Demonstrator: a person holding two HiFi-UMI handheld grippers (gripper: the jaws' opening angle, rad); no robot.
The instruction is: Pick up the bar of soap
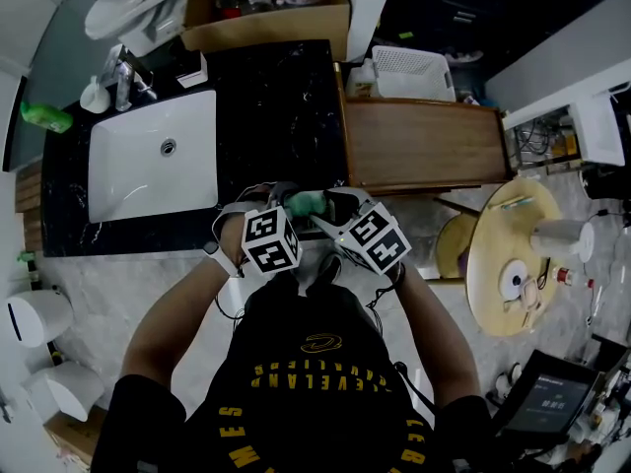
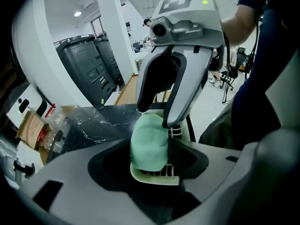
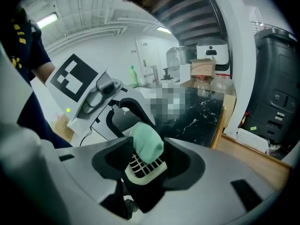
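Note:
The pale green bar of soap [image 1: 306, 203] is held in the air over the front edge of the black marble counter [image 1: 276, 97], between my two grippers, which face each other. In the left gripper view the soap [image 2: 149, 142] lies on a cream slotted dish [image 2: 157, 175] between my left gripper's [image 2: 150, 165] jaws, and the right gripper's fingers [image 2: 187, 88] clamp it from the far side. In the right gripper view the soap [image 3: 146, 144] and dish [image 3: 143, 167] sit in my right gripper [image 3: 147, 170], with the left gripper's fingers [image 3: 133, 109] round their far end. Both grippers look shut on it.
A white sink [image 1: 153, 156] with a tap is set in the counter's left half. A cardboard box [image 1: 266, 13] stands behind it. To the right are a wooden top [image 1: 424, 141], a white basket [image 1: 412, 72] and a round table [image 1: 523, 254]. The person's body is just below the grippers.

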